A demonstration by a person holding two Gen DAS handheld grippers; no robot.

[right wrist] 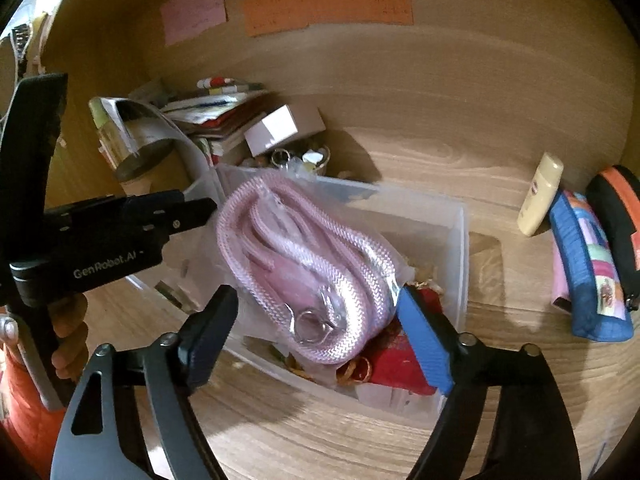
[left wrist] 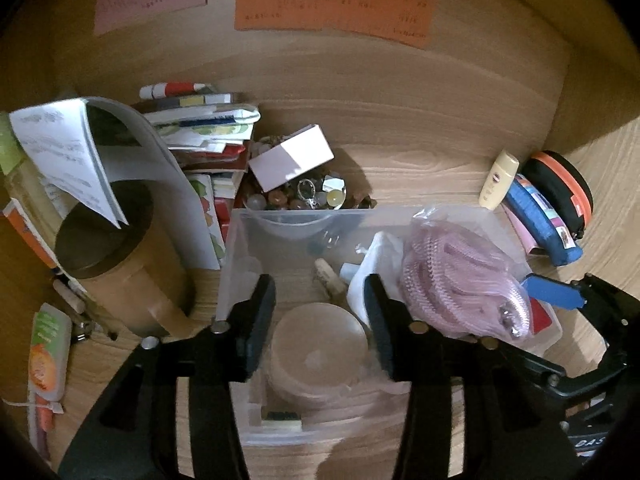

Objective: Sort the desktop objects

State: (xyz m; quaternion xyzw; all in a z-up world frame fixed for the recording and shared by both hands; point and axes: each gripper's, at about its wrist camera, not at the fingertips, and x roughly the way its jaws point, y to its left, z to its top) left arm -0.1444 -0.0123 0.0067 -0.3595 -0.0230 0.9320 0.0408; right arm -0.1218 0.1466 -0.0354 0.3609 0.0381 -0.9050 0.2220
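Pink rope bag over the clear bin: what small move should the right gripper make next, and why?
Probably back the right gripper up and away. Its fingers stand wide apart on either side of the bagged pink rope, not pinching it, and the bag already lies in the clear bin. The left gripper hangs open over the bin's other end, so a straight retreat seems safest.

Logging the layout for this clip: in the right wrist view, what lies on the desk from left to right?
Stack of books and papers → white box → clear plastic bin holding the bagged pink rope → cream bottle → blue pouch → black and orange case.
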